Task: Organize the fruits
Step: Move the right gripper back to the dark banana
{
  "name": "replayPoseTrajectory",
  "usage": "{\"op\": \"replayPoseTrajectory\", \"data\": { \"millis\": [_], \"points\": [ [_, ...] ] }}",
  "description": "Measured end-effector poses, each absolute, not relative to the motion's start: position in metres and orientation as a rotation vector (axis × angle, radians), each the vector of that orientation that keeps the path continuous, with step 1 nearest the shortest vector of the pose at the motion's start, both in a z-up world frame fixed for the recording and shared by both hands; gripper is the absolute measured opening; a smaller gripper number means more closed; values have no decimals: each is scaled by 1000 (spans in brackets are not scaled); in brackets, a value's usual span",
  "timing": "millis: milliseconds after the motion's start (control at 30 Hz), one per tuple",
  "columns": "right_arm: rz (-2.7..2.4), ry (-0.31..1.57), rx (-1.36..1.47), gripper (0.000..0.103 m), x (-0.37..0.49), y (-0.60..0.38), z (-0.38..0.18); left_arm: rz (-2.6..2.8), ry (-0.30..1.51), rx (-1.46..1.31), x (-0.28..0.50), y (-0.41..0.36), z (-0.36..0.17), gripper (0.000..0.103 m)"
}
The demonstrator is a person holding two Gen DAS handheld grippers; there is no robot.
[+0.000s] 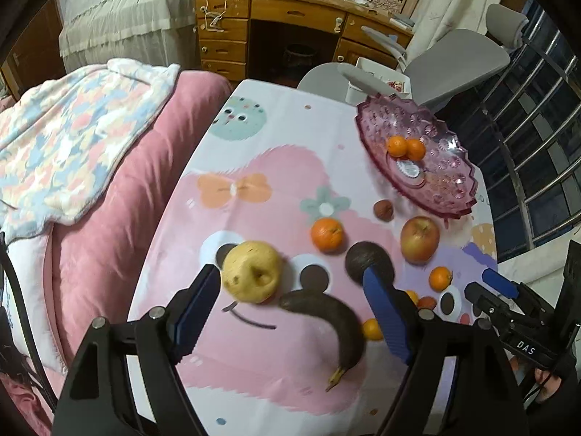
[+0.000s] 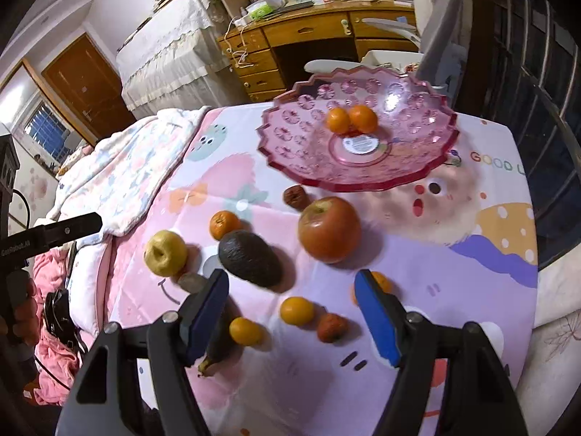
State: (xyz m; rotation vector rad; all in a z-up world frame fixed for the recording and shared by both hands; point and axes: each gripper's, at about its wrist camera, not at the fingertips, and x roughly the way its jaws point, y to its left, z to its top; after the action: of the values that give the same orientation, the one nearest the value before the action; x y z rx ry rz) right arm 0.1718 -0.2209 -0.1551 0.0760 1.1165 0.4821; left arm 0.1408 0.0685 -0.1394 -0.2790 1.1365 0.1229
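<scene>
A pink glass fruit plate [image 1: 450,178] [image 2: 290,138] at the table's far right holds two small oranges [image 1: 405,147] [image 2: 350,119]. On the cartoon tablecloth lie a yellow pear [image 1: 251,276] [image 2: 165,253], a dark banana [image 1: 330,321], an avocado [image 1: 366,259] [image 2: 250,257], a red apple [image 1: 419,239] [image 2: 329,229], an orange [image 1: 326,234] [image 2: 224,224], several small oranges [image 2: 296,310] and a brown wrinkled fruit [image 1: 384,210] [image 2: 296,197]. My left gripper [image 1: 290,309] is open above the pear and banana. My right gripper [image 2: 290,312] is open above the small oranges.
A pink sofa [image 1: 120,196] with a patterned blanket [image 1: 65,145] borders the table's left side. A grey chair [image 1: 457,61] and a wooden desk [image 1: 290,25] stand beyond the far edge. A metal railing [image 1: 537,152] runs on the right.
</scene>
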Motion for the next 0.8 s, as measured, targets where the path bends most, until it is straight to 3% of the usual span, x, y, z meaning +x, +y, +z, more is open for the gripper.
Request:
{"op": "replayPoseTrajectory", "data": {
  "millis": [433, 800],
  "points": [
    [343, 1061, 68, 72, 119, -143, -132, -105, 1155, -189, 140, 116, -130, 80],
    [117, 1028, 56, 72, 63, -90, -136, -276, 1254, -69, 136, 140, -155, 80]
  ]
}}
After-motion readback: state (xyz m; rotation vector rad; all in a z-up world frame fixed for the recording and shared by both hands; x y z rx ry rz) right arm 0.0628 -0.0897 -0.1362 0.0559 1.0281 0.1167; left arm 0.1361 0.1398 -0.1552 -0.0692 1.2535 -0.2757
